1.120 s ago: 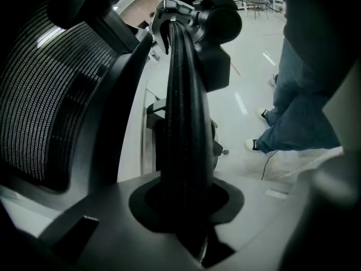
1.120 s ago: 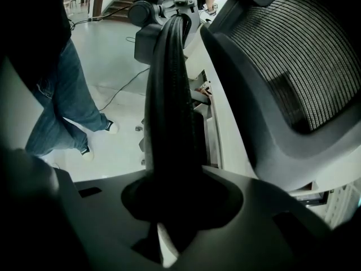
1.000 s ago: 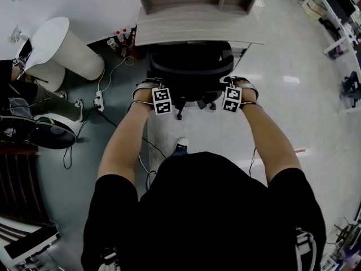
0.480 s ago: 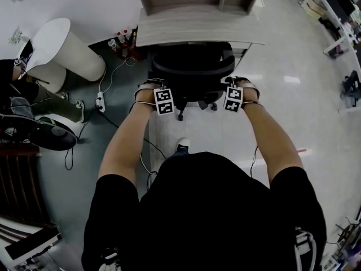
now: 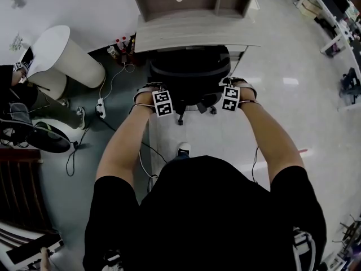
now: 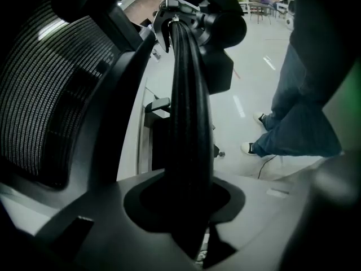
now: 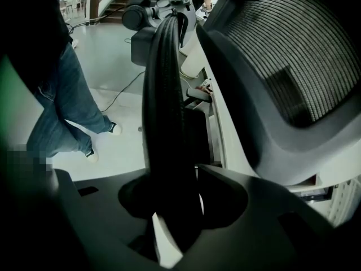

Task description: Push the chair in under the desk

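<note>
Black ribbed plastic fills the gap of each of my tongs. My left tongs (image 6: 189,193) straddle the left armrest (image 6: 189,95), which runs up the middle of that frame. Their jaws have just been opening, and a sliver of light shows beside the bar low down, so the hold is slack rather than clenched. My right tongs (image 7: 169,199) straddle the right armrest (image 7: 163,83) the same way. Their jaws have also just been opening, and pale gaps on both sides of the bar show it is released. Beyond them, the chair (image 5: 189,72) sits at the upper centre of the head view, its mesh backrest (image 7: 282,55) towards me. Its front part is hidden beneath the near edge of the table (image 5: 197,37). A shelf unit (image 5: 192,1) stands on the table at the top edge.
</note>
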Motion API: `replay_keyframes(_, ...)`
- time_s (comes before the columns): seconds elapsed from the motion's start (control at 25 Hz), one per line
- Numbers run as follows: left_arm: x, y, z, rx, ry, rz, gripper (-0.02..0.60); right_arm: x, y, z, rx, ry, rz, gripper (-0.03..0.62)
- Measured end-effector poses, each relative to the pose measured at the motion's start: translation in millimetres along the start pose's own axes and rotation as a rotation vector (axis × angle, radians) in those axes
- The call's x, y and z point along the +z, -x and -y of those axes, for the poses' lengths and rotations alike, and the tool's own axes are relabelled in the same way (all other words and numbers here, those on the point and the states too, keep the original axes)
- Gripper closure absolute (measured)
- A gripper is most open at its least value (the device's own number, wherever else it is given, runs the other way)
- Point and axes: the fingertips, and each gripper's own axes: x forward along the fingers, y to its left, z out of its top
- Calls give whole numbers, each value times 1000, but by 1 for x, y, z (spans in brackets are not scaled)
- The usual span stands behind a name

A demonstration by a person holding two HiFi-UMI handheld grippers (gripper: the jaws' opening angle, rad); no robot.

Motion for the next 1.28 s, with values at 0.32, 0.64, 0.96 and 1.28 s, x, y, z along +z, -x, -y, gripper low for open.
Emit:
replay_keyframes(0.32, 0, 23, -5, 47, 114, 72, 383, -8, 24, 3, -69, -46, 6, 404)
replay_keyframes(0.64, 1, 59, -3, 130, 297, 166, 362, -15, 65, 3, -125, -254, 94, 387)
replay_keyframes(0.96, 12, 99, -3, 197, 518, 326, 362, -18, 118, 1, -203, -447, 212, 465)
replay_keyframes(1.28, 29, 135, 3, 236, 753, 519, 385, -18, 165, -13, -248, -597, 308, 497)
